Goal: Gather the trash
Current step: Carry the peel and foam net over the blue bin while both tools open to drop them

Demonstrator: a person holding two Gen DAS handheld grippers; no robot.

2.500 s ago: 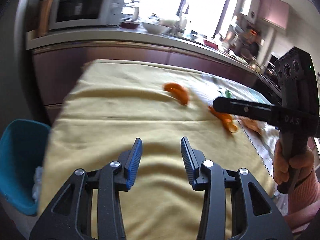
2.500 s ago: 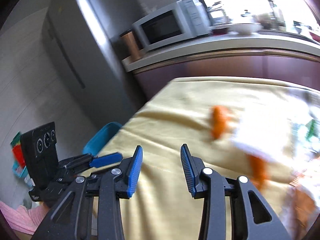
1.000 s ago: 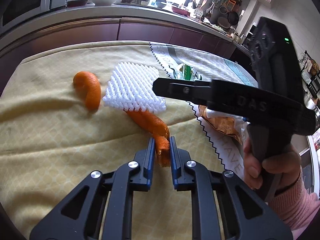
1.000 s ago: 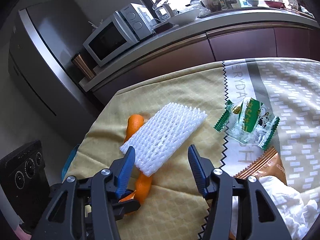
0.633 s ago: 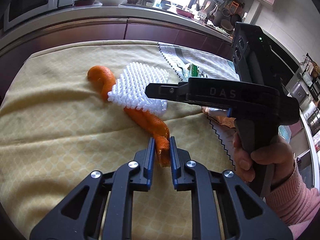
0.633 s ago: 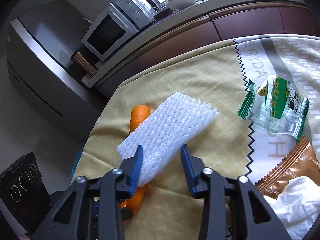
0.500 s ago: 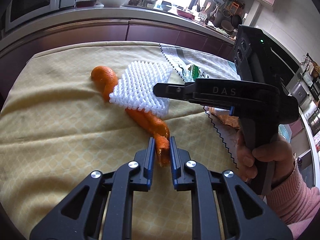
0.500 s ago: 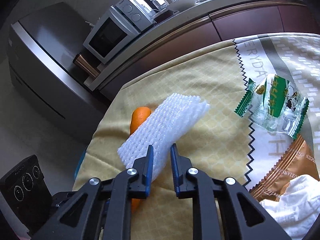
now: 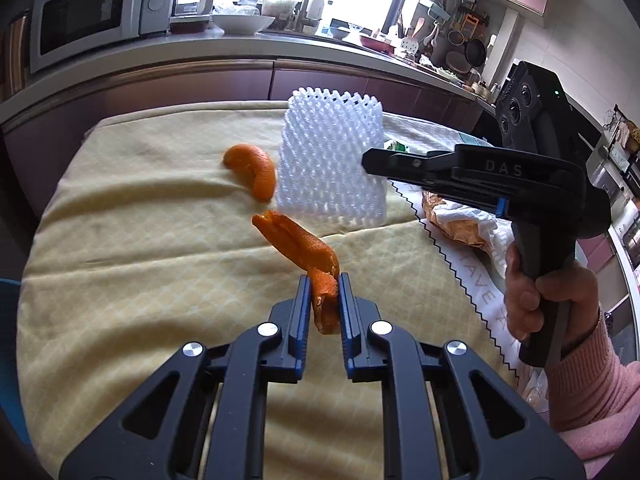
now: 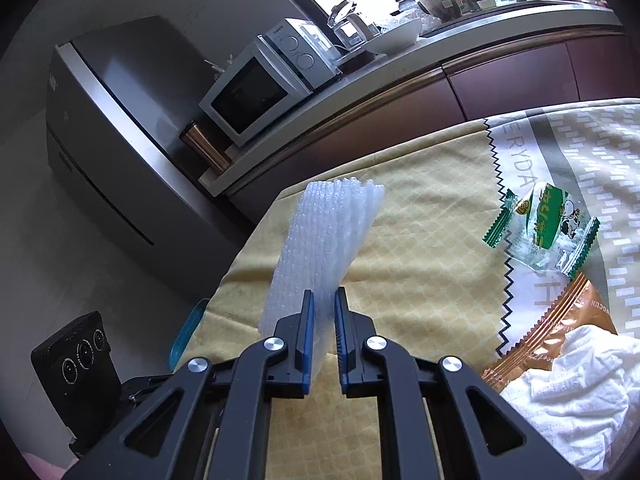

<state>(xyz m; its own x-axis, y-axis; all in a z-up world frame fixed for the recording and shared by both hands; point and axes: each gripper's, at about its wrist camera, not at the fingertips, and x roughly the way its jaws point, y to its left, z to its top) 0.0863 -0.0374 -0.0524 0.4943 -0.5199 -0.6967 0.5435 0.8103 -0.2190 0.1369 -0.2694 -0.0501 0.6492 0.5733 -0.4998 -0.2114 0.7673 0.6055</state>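
My left gripper [image 9: 323, 280] is shut on a long orange peel [image 9: 298, 240] and holds it lifted above the yellow cloth [image 9: 140, 248]. My right gripper [image 10: 322, 296] is shut on a white foam fruit net [image 10: 324, 240] and holds it upright off the table; the net also shows in the left wrist view [image 9: 332, 164], with the right gripper [image 9: 366, 160] at its right edge. A second orange peel [image 9: 252, 172] lies on the cloth behind. A green candy wrapper [image 10: 540, 228], a brown snack bag [image 10: 552, 328] and a crumpled white tissue [image 10: 568, 392] lie on the right.
A teal bin [image 10: 186, 336] stands on the floor by the table's left edge. Behind the table runs a kitchen counter [image 9: 280, 46] with a microwave [image 9: 88, 8] and bowls. A fridge [image 10: 112, 140] stands at the left. A patterned white cloth [image 10: 560, 152] covers the table's right part.
Both grippers have lifted up: the left raised the long peel off the cloth, the right raised the foam net from lying over the peels to hanging upright, uncovering the second peel.
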